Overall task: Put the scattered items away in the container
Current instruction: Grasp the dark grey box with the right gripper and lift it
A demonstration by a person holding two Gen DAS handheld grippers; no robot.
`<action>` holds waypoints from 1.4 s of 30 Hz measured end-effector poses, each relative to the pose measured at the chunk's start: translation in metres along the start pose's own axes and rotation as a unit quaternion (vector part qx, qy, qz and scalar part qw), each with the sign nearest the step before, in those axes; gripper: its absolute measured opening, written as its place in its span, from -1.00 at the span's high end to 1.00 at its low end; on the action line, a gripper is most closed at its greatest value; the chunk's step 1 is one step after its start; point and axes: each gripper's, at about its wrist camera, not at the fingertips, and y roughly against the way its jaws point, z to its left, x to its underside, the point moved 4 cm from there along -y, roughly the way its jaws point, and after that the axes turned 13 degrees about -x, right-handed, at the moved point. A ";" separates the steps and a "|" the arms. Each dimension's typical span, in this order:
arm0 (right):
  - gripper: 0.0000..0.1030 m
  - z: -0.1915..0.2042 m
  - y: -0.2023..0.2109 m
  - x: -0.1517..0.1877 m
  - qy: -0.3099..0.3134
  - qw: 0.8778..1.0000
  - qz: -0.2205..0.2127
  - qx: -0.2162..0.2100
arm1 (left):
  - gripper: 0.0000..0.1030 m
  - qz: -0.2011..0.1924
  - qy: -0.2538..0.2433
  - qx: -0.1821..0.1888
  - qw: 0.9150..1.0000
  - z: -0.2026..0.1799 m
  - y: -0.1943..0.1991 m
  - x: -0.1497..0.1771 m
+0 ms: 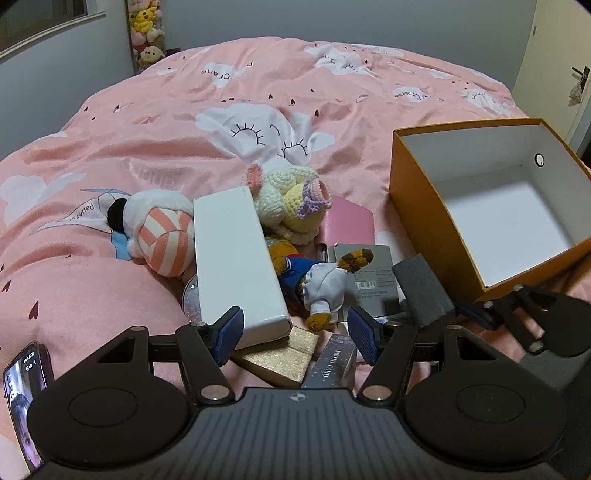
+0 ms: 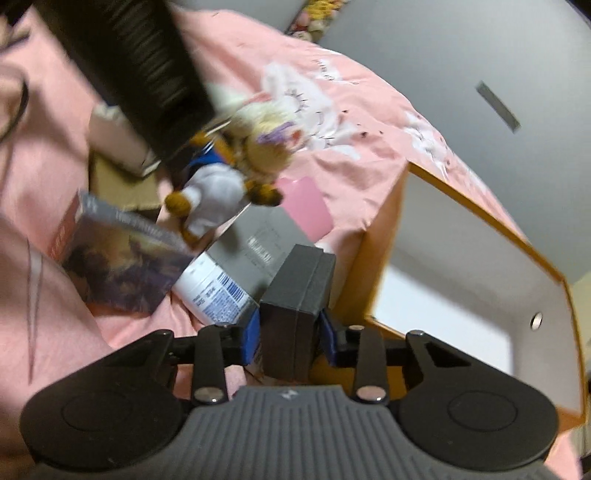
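My view sits over a bed covered by a pink duvet (image 1: 155, 140) printed with white sleepy-eyed clouds, small dark hearts and paper cranes. Grey walls behind; a tall clear column of plush toys (image 1: 146, 33) stands in the far left corner, and a pale door with a dark handle (image 1: 580, 75) is at the right edge. A phone (image 1: 26, 391) with a lit screen lies at my lower left.

The clutter is heaped mid-bed: a long white box (image 1: 236, 258), a pink-and-white striped plush (image 1: 162, 236) left of it, a crocheted cream toy (image 1: 291, 199) behind it, a small bear in blue and white (image 1: 317, 280) in front, lying partly on a grey box with a barcode label (image 1: 373, 280). A pink card (image 1: 349, 221) lies behind that; a gold box (image 1: 280, 356) and a dark "photo card" box (image 1: 334, 363) lie nearest me. The right wrist view is blurred, yet shows a white bottle (image 2: 214, 291) beside them.

The orange container (image 1: 424, 199), white inside, sits open on the duvet at right, with nothing in the part of its floor I can see.

My left gripper (image 1: 297, 332) hangs above the pile with jaws spread wide, holding nothing. My right gripper (image 2: 290, 332) has its blue pads pressed on a small dark grey box (image 2: 299, 291), just beside the container's orange wall.
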 end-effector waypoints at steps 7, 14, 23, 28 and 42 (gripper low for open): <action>0.27 -0.039 0.040 0.002 -0.147 0.982 -0.035 -0.113 | -0.43 -0.008 -0.008 0.019 1.000 -0.008 0.007 -0.001; 0.32 -0.067 0.059 0.024 -0.269 0.940 0.020 -0.208 | -0.14 0.000 -0.032 0.053 0.998 -0.024 0.006 -0.009; 0.19 -0.103 0.053 0.052 -0.352 0.904 0.038 -0.240 | -0.14 0.019 -0.080 0.079 0.994 -0.040 -0.022 -0.041; -0.21 -0.102 0.022 0.065 -0.372 0.891 0.072 -0.252 | -0.14 0.039 -0.094 0.072 0.992 -0.044 -0.039 -0.049; -0.24 -0.093 -0.046 0.085 -0.466 0.808 0.129 -0.337 | -0.32 0.109 -0.097 0.084 0.986 -0.059 -0.097 -0.066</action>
